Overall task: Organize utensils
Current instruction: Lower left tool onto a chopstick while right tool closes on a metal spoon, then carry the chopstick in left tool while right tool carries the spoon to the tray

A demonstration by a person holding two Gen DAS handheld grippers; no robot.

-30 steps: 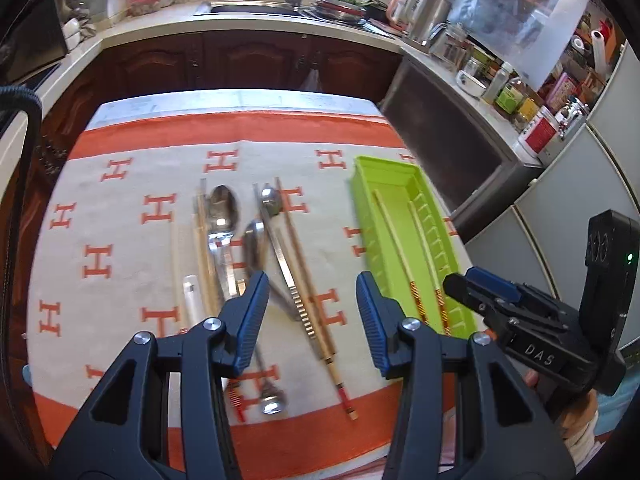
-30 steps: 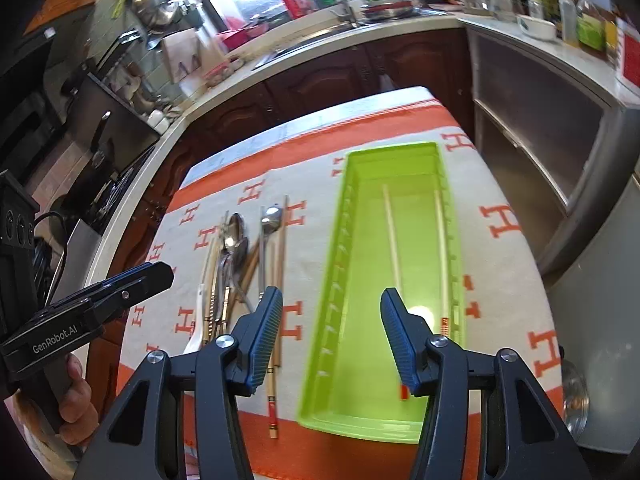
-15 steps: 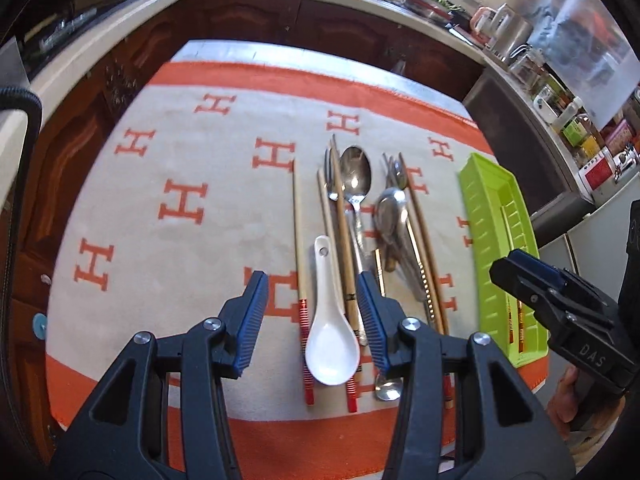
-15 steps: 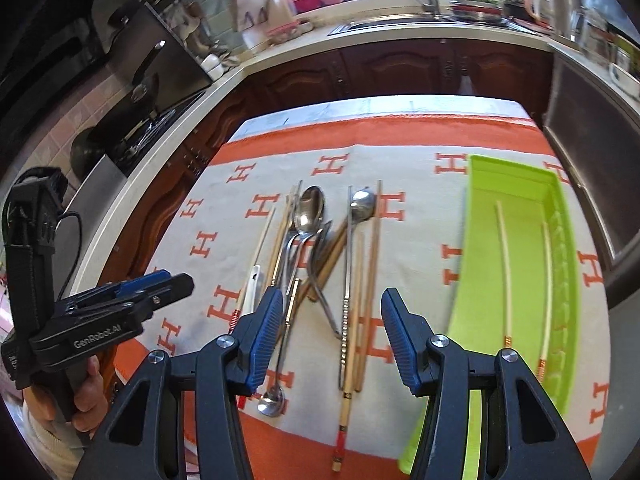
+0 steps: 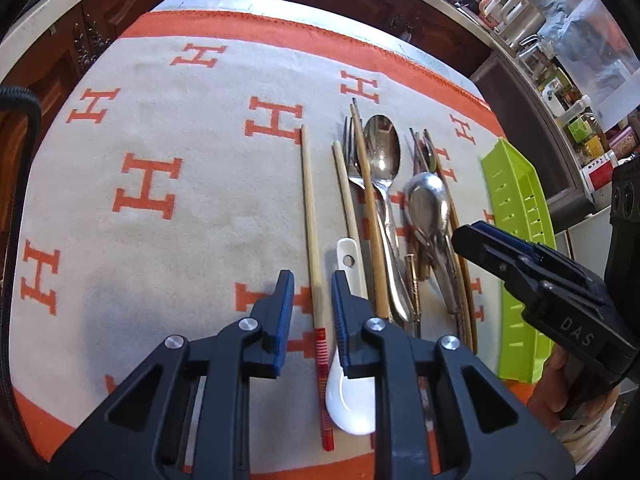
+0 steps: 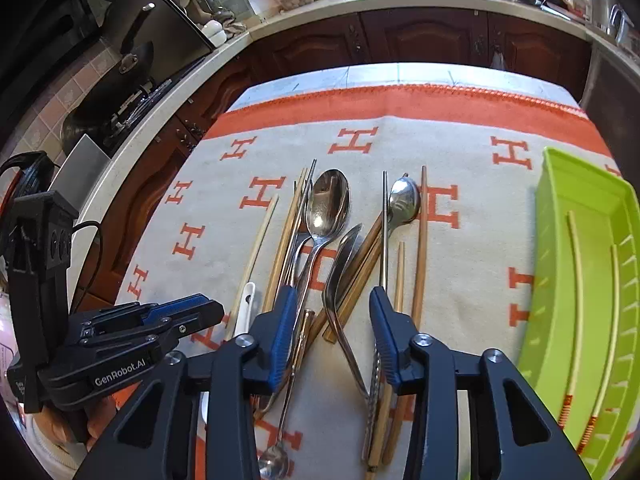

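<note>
Here, on the tabletop under a beige cloth patterned with orange H marks, the inventory, with places given from the green tray.

Green tray: at the right edge of the cloth, holding two pale chopsticks with red-banded ends, lying lengthwise, apart from each other.

Utensil heap: left of the tray, well apart from it. Large steel spoon, a second steel spoon, a fork, several brown chopsticks crossing under and over the metal handles (tangled; single pieces hard to separate by eye).

White ceramic spoon: on the heap's far side from the tray, bowl toward the camera.

Lone chopstick: farthest from the tray, pale wood with a red striped end, lying clear of the heap.

Left tongs: jaws narrow, just been closing, straddling the lone chopstick; whether the pads press on it cannot be told. The white spoon sits just beside one finger.

Right tongs: over the heap's middle, jaws half-wide, just been closing, spoon handles and chopsticks between them, nothing visibly gripped.
</note>
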